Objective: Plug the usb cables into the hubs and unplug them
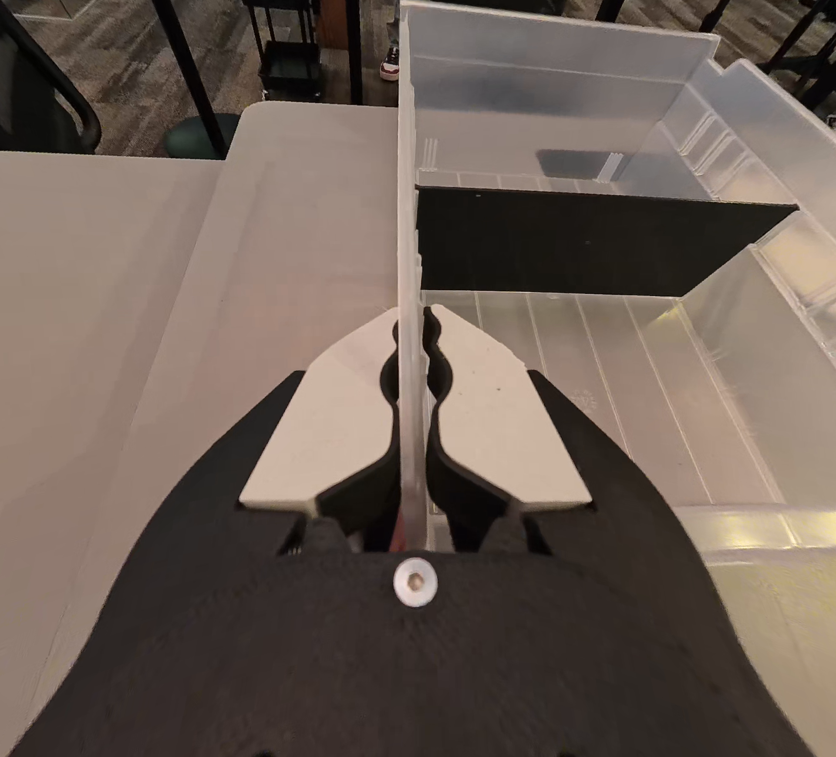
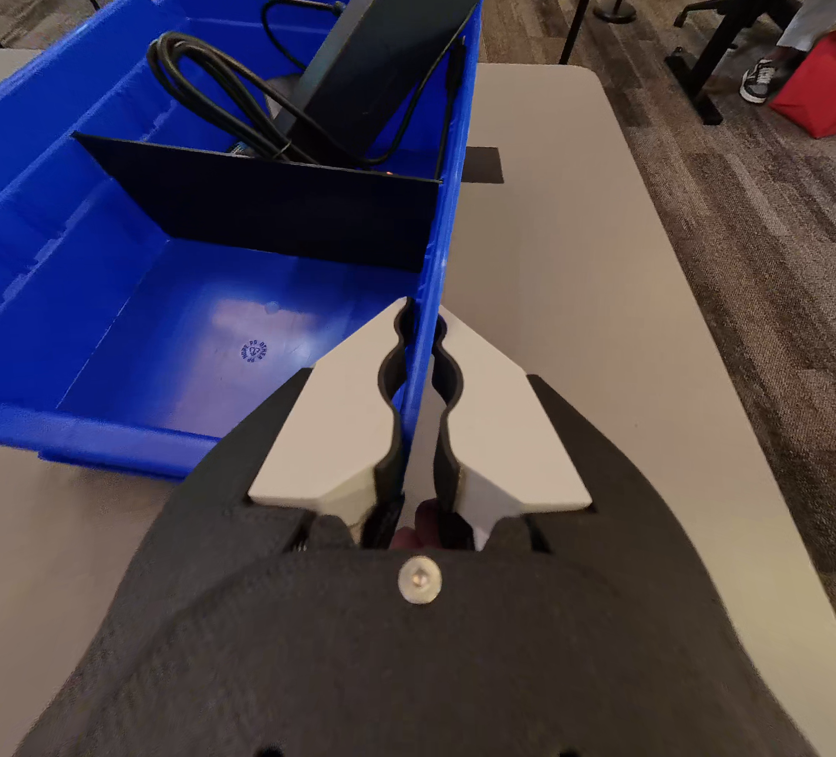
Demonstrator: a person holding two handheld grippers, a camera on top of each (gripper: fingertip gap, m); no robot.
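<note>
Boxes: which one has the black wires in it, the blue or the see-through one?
The blue box. Coiled black wires lie in its far part, behind the black divider. The see-through box shows none.

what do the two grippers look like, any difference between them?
No visible difference. Left gripper and right gripper each have a broad, textured black body with one silver screw in the centre. Two flat, pale grey, wedge-shaped fingers taper forward, lined inside with wavy black pads. No cables, markings or sleeves show.
</note>
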